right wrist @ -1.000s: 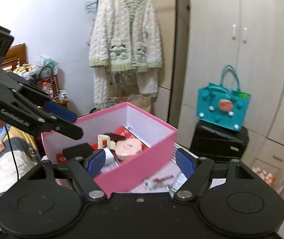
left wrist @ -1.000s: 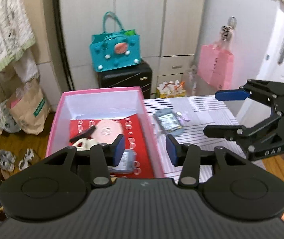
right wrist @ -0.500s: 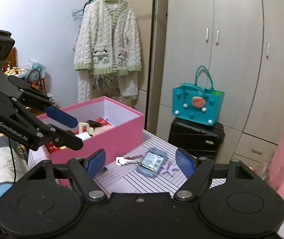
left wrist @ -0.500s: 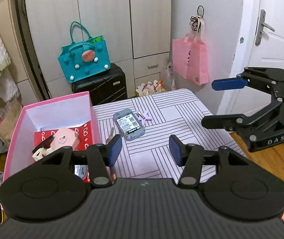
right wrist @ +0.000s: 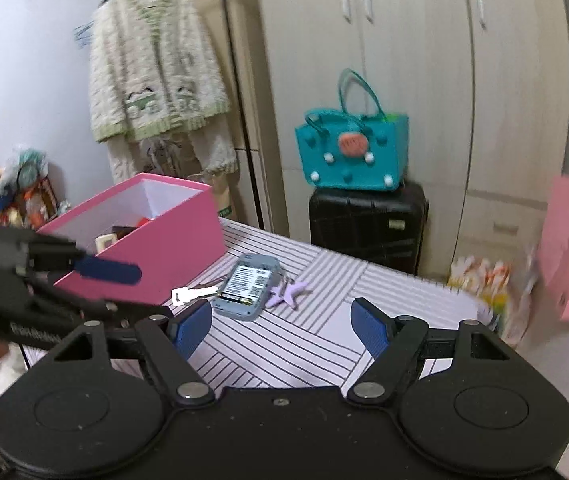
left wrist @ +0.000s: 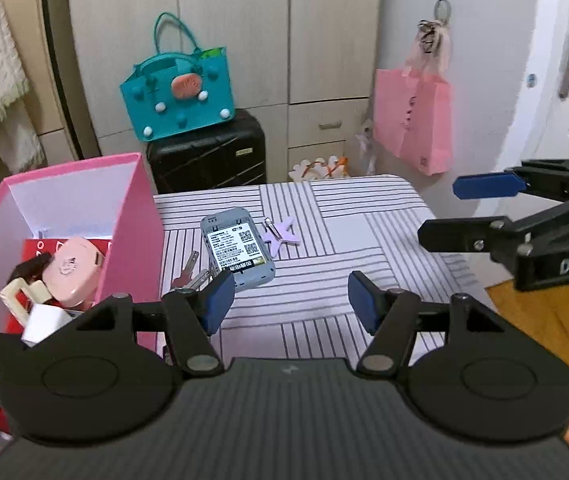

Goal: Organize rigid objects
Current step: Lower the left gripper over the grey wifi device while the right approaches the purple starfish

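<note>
On the striped desk (left wrist: pixel 364 216), beside the pink box (left wrist: pixel 136 216): a grey pocket router (left wrist: pixel 238 250) lying label-up, a lilac star-shaped hair clip (left wrist: pixel 282 232) just to its right, and a bunch of keys (left wrist: pixel 188 274) just to its left, close against the box wall. From the right wrist view, same trio in a row: white-headed key (right wrist: pixel 192 293), router (right wrist: pixel 246 286), clip (right wrist: pixel 290 292), all flat on the cloth.

Inside the box, over a red card bottom: a pink rounded case (left wrist: pixel 72 272), a cream claw clip (left wrist: pixel 20 292), a white block (left wrist: pixel 42 320), something black near the upper edge, too small to name.

Left tool (left wrist: pixel 290 304) low over the near part of the desk, blue pads (left wrist: pixel 218 298) opening at this moment, only bare striped cloth between them, left pad overlapping the keys in view without visible contact. Right tool (right wrist: pixel 280 324) spread wide, empty, aimed toward the router and clip; seen from the left wrist as a black linkage with a blue pad (left wrist: pixel 484 186) off the desk's right edge.

Behind the desk: a black suitcase (left wrist: pixel 208 152) with a teal handbag (left wrist: pixel 178 94) on top, a pink paper bag (left wrist: pixel 414 124) hanging on the wall, a cream knitted cardigan (right wrist: pixel 156 68) on a rail.
</note>
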Demonstrator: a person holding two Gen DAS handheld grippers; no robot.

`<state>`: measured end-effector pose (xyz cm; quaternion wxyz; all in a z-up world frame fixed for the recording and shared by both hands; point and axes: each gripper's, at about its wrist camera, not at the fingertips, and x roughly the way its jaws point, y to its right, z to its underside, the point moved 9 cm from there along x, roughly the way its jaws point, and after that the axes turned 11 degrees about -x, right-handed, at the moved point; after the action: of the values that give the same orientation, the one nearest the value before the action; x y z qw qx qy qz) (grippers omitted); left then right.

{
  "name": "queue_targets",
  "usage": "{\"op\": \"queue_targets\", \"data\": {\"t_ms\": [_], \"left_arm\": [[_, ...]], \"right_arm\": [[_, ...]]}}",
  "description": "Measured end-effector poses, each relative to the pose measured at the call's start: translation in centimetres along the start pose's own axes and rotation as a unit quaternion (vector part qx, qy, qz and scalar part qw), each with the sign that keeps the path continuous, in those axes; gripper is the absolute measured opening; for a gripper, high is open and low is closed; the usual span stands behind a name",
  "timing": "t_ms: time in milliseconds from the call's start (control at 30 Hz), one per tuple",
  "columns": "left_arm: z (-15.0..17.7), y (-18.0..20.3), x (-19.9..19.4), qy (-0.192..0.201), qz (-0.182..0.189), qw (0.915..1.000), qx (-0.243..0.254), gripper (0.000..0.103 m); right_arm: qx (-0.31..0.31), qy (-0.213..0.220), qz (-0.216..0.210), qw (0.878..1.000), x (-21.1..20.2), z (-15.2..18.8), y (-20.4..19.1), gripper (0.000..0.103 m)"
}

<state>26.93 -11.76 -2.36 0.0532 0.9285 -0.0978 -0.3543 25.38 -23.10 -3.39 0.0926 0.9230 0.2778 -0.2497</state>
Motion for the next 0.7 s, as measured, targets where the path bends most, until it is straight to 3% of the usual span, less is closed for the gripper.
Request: {"op": "queue_targets", "data": {"t_ms": [133,367,700], "left_arm": [[0.2,0.0,3.0,-0.006,-0.015,0.9999,0.004,0.064],[0.2,-1.6,7.6,-0.001,-0.065,0.9977,-0.018,0.071],[-0.4,-4.3,11.6,-0.007,-0.111,0.9911,-0.074,0.080]], "right_arm": [[0.055,-0.019,-0.026,0.998,2.9,0.5,1.7,0.075],[0.096,-0.060,-0.068,0.991,9.2,1.0,2.2,0.064],[0.144,-0.093,-0.092,0.981,15.7,1.1,2.5,0.063]]}}
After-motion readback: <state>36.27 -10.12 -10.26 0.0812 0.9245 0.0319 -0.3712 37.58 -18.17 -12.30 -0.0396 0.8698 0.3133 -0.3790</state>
